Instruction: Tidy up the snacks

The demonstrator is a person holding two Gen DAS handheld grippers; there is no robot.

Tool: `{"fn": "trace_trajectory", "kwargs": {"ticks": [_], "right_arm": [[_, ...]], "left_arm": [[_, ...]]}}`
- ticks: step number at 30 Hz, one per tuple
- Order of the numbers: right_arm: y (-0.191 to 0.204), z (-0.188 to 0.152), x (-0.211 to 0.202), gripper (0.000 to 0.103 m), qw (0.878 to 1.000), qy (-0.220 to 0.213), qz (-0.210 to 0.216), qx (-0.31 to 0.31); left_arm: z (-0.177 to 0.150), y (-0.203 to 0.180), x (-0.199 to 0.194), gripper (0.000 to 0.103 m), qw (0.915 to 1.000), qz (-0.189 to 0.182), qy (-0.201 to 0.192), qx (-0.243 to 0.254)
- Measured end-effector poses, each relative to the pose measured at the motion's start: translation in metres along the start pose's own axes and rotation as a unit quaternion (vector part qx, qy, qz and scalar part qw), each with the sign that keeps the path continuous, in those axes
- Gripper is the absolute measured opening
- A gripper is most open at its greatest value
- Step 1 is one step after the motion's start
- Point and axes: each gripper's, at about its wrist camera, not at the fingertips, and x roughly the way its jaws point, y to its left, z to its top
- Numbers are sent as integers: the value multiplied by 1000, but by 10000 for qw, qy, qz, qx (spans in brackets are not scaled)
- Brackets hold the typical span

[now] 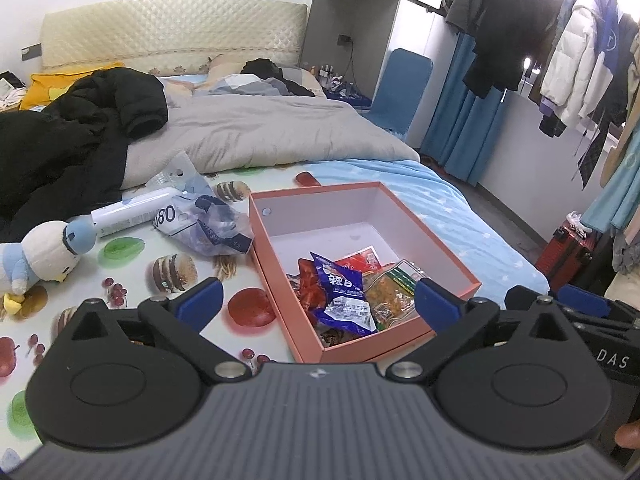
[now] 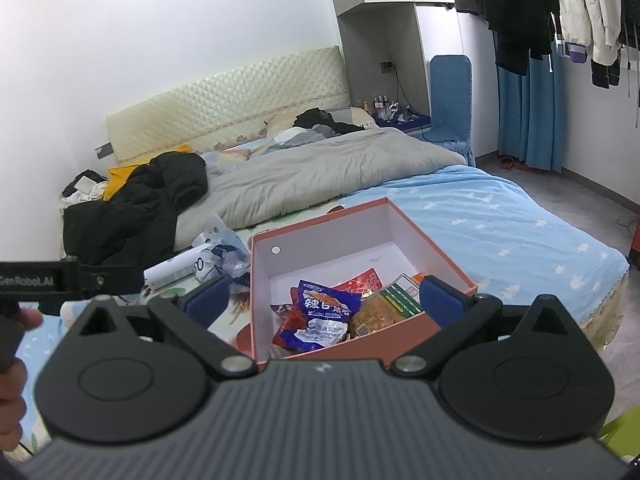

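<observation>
1. Left wrist view: the left claw (image 1: 316,300) stands spread to its widest, its blue pads (image 1: 202,298) well apart, and it has hold of nothing.
2. Ahead of it, between the pads and a little beyond, an orange box (image 1: 276,280) with a white inside lies open on the printed sheet (image 1: 132,272).
3. Snacks fill the box's near corner: a blue packet (image 1: 344,296) with white Chinese characters on top, a red one (image 1: 362,260) behind it, and a clear pack (image 1: 390,294) with a green label next to the right pad. The far part of the box is bare.
4. Forward and left of the claw lie a crumpled bag (image 1: 216,224) and a white tube (image 1: 132,214) reading "08" or "80"; a plush toy (image 1: 36,256) lies further left.
5. To the right, part of the other claw's body shows "DAS".
6. Right wrist view: the right claw (image 2: 322,300) is likewise fully spread and holds nothing.
7. The box (image 2: 412,220) sits straight ahead, its near wall almost under the claw; the right pad (image 2: 440,298) hangs over the box's right wall, the left pad just outside its left wall.
8. The blue packet (image 2: 320,316), red one (image 2: 362,278) and clear pack (image 2: 386,306) lie in the near part between the pads.
9. At the left, a black bar (image 2: 44,280) reads "GenRobot.AI".
</observation>
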Motion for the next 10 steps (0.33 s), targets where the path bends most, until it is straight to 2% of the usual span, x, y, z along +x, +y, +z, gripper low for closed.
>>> {"fn": "trace_trajectory", "kwargs": {"ticks": [10], "right_arm": [[-1, 1, 0, 103, 10000, 36, 52, 60]], "left_arm": [[0, 2, -2, 103, 10000, 0, 10, -15]]}}
